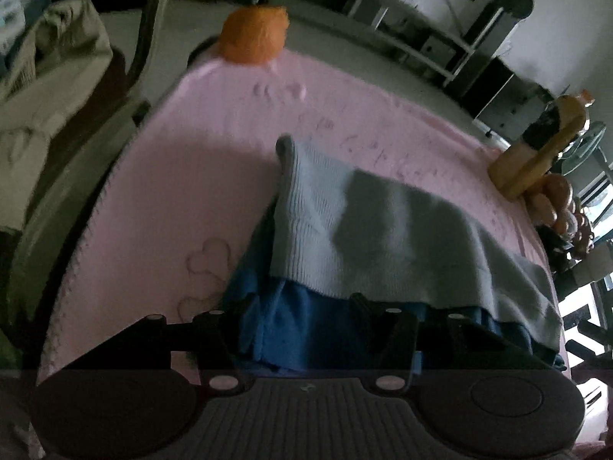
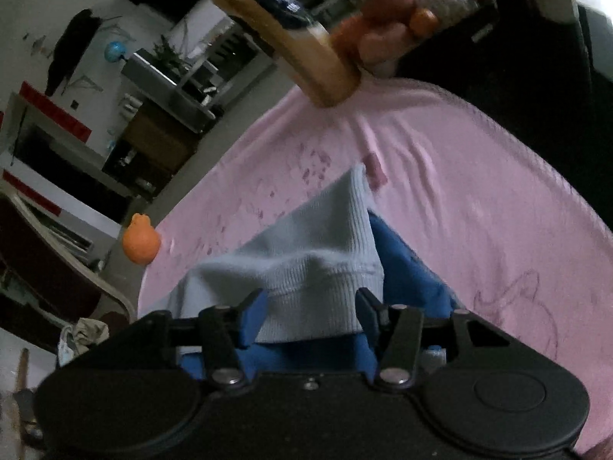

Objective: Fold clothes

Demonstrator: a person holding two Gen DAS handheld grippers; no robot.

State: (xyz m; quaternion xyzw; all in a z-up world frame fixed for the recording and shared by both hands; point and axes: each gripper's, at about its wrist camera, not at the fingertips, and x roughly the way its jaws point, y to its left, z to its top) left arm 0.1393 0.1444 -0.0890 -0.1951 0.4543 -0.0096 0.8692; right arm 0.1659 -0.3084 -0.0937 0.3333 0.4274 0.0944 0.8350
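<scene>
A garment in pale grey ribbed knit [image 1: 367,222] and blue fabric [image 1: 302,329] lies on a pink cloth-covered table [image 1: 172,199]. My left gripper [image 1: 295,314] sits low over its blue part, fingers spread wide with the fabric between them. In the right wrist view the same garment shows a grey ribbed band [image 2: 318,280] over blue cloth [image 2: 406,268]. My right gripper [image 2: 310,306] is open, its fingers on either side of the grey band's edge.
An orange plush ball [image 1: 254,34] sits at the table's far edge, also in the right wrist view [image 2: 141,243]. A tan bottle [image 1: 536,153] and a heap of orange balls [image 1: 555,199] stand at the right edge. A chair with beige cloth [image 1: 49,76] is left.
</scene>
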